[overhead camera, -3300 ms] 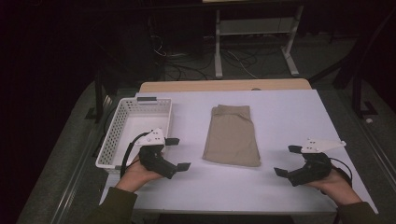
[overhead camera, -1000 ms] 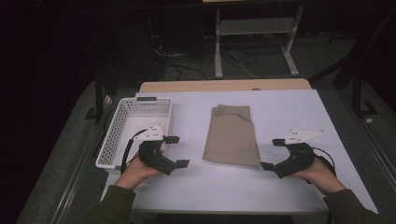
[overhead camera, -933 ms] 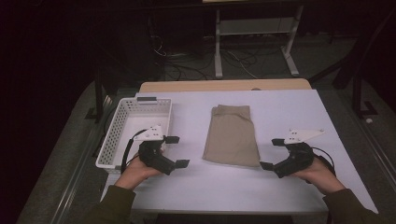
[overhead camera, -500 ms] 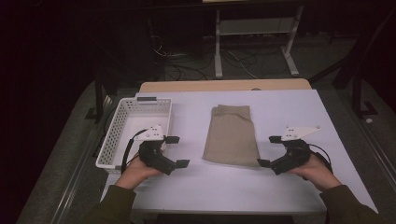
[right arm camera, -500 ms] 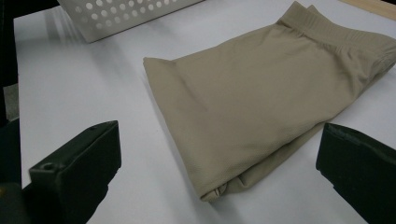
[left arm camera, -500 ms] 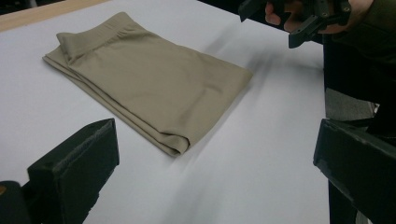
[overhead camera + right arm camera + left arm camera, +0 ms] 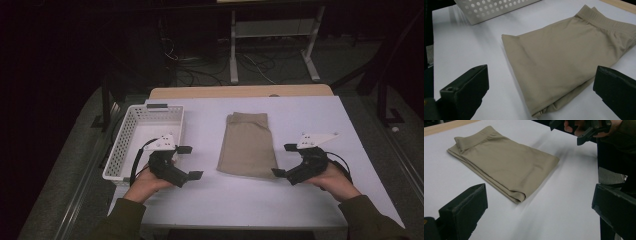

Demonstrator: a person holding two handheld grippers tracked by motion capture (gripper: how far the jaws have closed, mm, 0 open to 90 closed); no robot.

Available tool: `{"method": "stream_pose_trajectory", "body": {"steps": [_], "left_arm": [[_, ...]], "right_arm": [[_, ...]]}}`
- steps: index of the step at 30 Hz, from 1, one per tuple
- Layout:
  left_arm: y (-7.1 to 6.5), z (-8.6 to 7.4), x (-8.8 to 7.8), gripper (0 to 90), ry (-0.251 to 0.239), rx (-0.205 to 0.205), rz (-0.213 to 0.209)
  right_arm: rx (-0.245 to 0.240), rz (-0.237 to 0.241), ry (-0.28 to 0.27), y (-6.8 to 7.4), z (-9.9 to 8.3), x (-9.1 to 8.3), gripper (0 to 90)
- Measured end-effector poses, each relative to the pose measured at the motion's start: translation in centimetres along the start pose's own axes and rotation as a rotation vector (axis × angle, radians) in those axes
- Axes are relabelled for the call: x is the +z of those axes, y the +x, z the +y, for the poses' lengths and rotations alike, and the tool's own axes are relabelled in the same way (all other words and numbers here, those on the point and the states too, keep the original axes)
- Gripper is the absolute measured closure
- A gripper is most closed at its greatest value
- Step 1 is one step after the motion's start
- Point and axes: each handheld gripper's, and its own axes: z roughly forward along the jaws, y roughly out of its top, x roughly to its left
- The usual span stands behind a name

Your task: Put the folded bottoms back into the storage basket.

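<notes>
Two open grippers flank folded shorts.
Near the table's front edge, the left gripper point(image 7: 184, 161) and right gripper point(image 7: 287, 160) face inward, jaws spread wide, probably to pinch the tan shorts point(image 7: 247, 144) lying mid-table; a white basket point(image 7: 131, 138) waits at the left edge.

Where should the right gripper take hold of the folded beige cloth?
Probably at the near right corner of the folded beige cloth: it lies flat, layered edges nearest the open right gripper. Come in low from the right, one jaw sliding beneath the layers.
</notes>
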Motion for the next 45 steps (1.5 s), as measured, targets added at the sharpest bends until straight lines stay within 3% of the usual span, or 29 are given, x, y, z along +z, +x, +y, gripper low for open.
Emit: {"method": "stream_pose_trajectory", "body": {"steps": [18, 45], "left_arm": [[0.0, 0.0, 0.0, 0.1, 0.001, 0.007, 0.001], [0.2, -0.1, -0.1, 0.1, -0.015, -0.015, -0.005]], "right_arm": [[-0.008, 0.025, 0.003, 0.0, 0.9, 1.4, 0.2], [-0.017, 0.068, 0.0, 0.1, 2.8, 4.0, 0.3]]}}
